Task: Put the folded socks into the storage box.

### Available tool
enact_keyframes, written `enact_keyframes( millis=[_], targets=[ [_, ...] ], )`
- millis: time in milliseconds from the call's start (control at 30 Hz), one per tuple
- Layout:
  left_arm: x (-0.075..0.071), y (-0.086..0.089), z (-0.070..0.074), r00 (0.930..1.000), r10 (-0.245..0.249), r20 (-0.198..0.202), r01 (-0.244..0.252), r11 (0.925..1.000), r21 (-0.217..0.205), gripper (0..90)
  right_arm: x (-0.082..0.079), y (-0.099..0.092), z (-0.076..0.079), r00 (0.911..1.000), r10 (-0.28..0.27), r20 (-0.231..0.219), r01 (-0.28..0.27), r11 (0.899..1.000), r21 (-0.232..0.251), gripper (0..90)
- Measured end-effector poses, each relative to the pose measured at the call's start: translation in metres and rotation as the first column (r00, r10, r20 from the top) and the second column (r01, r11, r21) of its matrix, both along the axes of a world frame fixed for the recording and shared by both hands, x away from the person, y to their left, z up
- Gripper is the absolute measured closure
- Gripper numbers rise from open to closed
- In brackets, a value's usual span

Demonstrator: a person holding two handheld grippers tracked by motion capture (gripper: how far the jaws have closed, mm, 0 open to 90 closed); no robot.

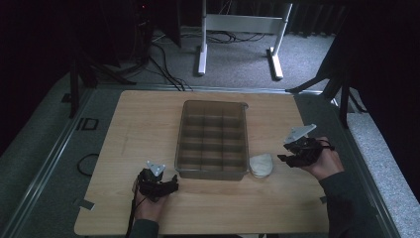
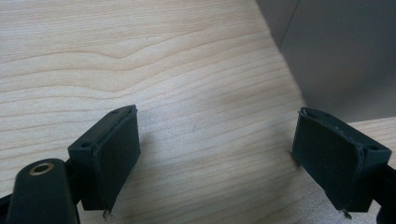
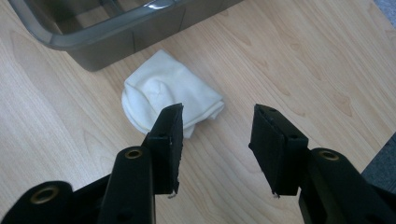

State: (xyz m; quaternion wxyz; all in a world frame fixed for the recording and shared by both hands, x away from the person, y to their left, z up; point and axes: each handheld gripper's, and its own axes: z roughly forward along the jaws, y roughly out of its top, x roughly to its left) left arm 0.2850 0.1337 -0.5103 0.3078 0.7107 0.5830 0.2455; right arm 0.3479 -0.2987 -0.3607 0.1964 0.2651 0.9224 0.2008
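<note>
Wooden worktop (image 1: 148, 129), dim room. Grey divided bin (image 1: 214, 140) sits mid-worktop, compartments look empty from the high view. White folded cloth (image 1: 261, 165) lies flat on the worktop just beside the bin's near right corner, apart from both grippers.

Left gripper (image 1: 159, 184) is low over the worktop at the bin's near left corner, held in the left hand (image 1: 147, 206). In the left gripper view (image 2: 219, 154) its fingers (image 2: 112, 154) are spread wide, nothing between them, bare wood under them, grey bin wall at upper right.

Right gripper (image 1: 300, 151) is right of the cloth, held in the right hand (image 1: 328, 163), pointing toward it. In the right gripper view (image 3: 217, 140) the fingers (image 3: 275, 144) are spread, empty, hovering short of the cloth (image 3: 168, 95); one finger overlaps the cloth's near edge in the frame, contact can't be told. Bin corner (image 3: 107, 32) at upper left.
</note>
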Motion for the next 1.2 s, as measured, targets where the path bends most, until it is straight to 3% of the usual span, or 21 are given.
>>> enact_keyframes(
  millis=[667,1200],
  targets=[
    [0.000,0.000,0.000,1.0000,-0.001,0.000,0.001,1.0000,0.001,15.2,0.010,0.012,-0.006,0.9965,0.063,-0.054,-0.067,0.995,-0.076,53.2],
    [0.000,0.000,0.000,1.0000,-0.001,0.000,0.001,1.0000,0.001,15.2,0.020,0.022,-0.009,0.9866,0.119,-0.111,-0.132,0.985,-0.112,52.5]
  ],
)
